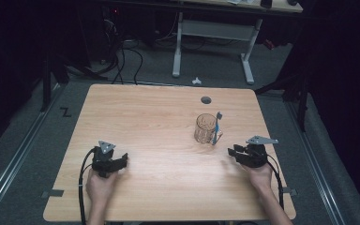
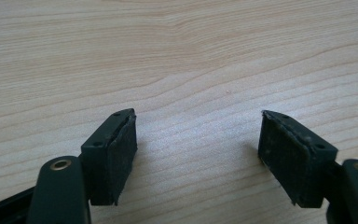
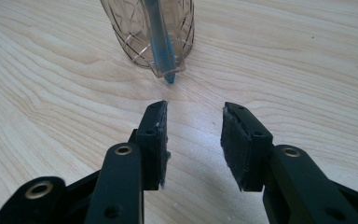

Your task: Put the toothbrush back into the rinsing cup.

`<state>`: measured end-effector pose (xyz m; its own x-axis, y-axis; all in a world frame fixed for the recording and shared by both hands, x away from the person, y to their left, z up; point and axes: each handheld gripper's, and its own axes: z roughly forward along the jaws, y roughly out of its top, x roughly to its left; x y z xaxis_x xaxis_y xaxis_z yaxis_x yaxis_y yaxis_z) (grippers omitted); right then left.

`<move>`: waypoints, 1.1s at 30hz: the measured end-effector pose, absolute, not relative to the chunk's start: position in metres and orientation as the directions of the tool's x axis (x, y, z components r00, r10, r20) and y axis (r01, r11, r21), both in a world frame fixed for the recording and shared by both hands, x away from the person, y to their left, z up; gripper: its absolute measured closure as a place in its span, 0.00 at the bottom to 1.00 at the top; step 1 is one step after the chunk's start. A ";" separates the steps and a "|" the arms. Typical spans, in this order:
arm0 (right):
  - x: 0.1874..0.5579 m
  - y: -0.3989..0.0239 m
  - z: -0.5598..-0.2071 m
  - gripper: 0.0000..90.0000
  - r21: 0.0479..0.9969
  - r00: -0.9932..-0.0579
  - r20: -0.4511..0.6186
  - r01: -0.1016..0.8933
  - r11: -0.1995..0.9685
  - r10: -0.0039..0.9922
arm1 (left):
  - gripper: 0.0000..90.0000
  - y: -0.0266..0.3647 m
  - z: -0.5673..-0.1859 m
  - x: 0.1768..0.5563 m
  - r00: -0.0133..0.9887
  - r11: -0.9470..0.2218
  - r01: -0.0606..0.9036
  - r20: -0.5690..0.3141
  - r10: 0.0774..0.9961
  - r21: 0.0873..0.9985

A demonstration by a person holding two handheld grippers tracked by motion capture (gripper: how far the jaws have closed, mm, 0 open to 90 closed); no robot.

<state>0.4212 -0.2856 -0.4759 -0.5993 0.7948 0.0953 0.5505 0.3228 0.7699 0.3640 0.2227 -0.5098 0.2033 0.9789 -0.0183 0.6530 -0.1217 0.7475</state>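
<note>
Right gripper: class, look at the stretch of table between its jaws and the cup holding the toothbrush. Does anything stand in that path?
Nothing visible does. The right gripper, jaws open, faces the cup with the blue toothbrush across bare table.
</note>
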 end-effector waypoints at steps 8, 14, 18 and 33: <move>0.422 -0.278 -0.482 0.66 0.764 -0.603 0.049 0.536 0.358 0.797 | 0.32 0.223 -0.510 0.364 0.203 -0.122 0.653 -0.018 0.979 0.748; 0.423 -0.272 -0.486 0.67 0.760 -0.610 0.035 0.531 0.376 0.792 | 0.32 0.223 -0.510 0.364 0.203 -0.122 0.653 -0.017 0.979 0.747; 0.423 -0.270 -0.488 0.67 0.758 -0.609 0.030 0.531 0.379 0.792 | 0.32 0.223 -0.510 0.364 0.203 -0.122 0.653 -0.018 0.979 0.748; 0.422 -0.260 -0.500 0.66 0.744 -0.610 -0.001 0.529 0.408 0.793 | 0.32 0.223 -0.510 0.364 0.203 -0.122 0.653 -0.018 0.979 0.748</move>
<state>0.4215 -0.2604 -0.4996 -0.6095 0.7928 -0.0013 0.5293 0.4082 0.7438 0.3640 0.2226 -0.5098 0.2032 0.9790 -0.0183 0.6529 -0.1216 0.7476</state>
